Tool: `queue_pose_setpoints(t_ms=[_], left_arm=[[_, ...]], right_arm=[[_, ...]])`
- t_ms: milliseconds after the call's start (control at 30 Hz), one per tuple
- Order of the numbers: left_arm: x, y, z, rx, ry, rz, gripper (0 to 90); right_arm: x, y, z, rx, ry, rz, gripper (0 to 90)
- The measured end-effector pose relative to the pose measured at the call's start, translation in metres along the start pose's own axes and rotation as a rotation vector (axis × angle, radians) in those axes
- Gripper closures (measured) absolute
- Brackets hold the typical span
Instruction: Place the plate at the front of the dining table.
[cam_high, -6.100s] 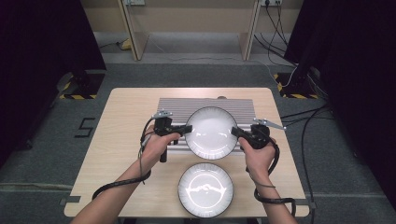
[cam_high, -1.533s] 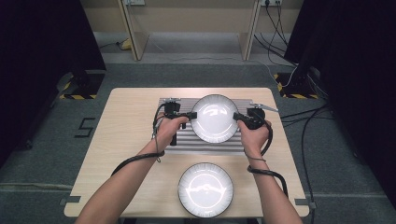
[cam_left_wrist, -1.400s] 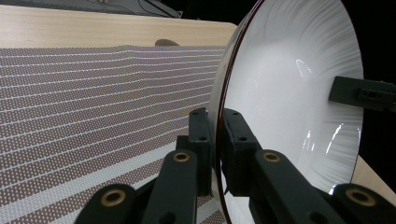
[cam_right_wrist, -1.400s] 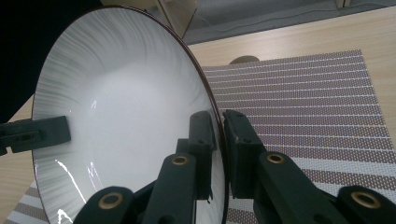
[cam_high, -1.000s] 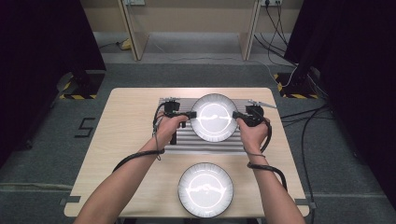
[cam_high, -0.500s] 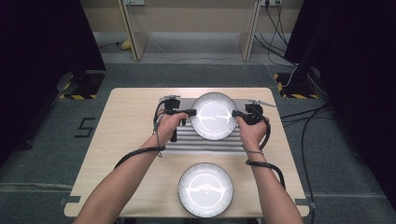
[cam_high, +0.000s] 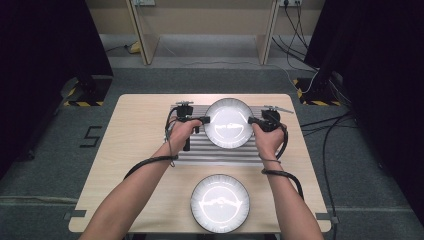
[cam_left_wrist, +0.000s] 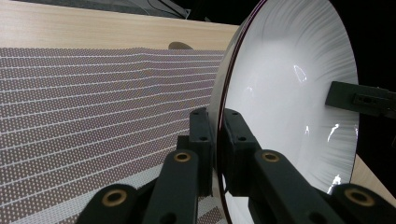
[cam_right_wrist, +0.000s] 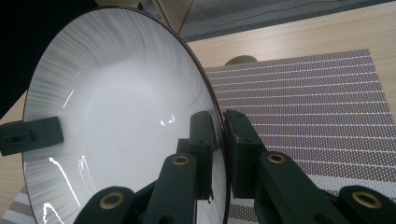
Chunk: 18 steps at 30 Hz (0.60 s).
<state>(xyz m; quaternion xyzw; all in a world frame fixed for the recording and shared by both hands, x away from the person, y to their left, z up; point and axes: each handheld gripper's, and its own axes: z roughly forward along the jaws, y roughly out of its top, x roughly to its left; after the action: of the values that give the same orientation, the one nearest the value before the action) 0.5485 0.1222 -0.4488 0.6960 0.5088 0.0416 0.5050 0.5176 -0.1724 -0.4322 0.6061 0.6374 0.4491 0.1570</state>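
Between the left gripper (cam_high: 204, 120) and right gripper (cam_high: 251, 120), each clamped on an opposite rim, the white plate (cam_high: 229, 123) over the striped mat (cam_high: 200, 150) looks rigid, glossy-slick and breakable.

A pale wooden table (cam_high: 135, 150) stands on grey carpet (cam_high: 60, 160) between dark curtains (cam_high: 45, 45).
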Motion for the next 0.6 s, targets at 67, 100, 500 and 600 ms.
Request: queue_pose_setpoints(t_ms=[67,100,500,600], left_arm=[[0.0003,-0.0002,0.0014,0.003,0.001,0.000,83.1],[0.0007,0.0000,0.0021,0.005,0.001,0.001,83.1],[0.0043,0.0016,0.0058,0.003,0.008,0.001,83.1],[0.0056,0.0010,0.0072,0.004,0.008,0.002,83.0]], right_arm=[[-0.0007,-0.0002,0.0009,0.001,-0.002,-0.001,82.0],[-0.0011,-0.0004,0.0015,0.001,-0.003,-0.001,82.0],[-0.0029,-0.0009,0.0071,-0.001,-0.006,0.013,82.1],[-0.0028,-0.0012,0.0083,0.001,-0.007,0.015,82.1]])
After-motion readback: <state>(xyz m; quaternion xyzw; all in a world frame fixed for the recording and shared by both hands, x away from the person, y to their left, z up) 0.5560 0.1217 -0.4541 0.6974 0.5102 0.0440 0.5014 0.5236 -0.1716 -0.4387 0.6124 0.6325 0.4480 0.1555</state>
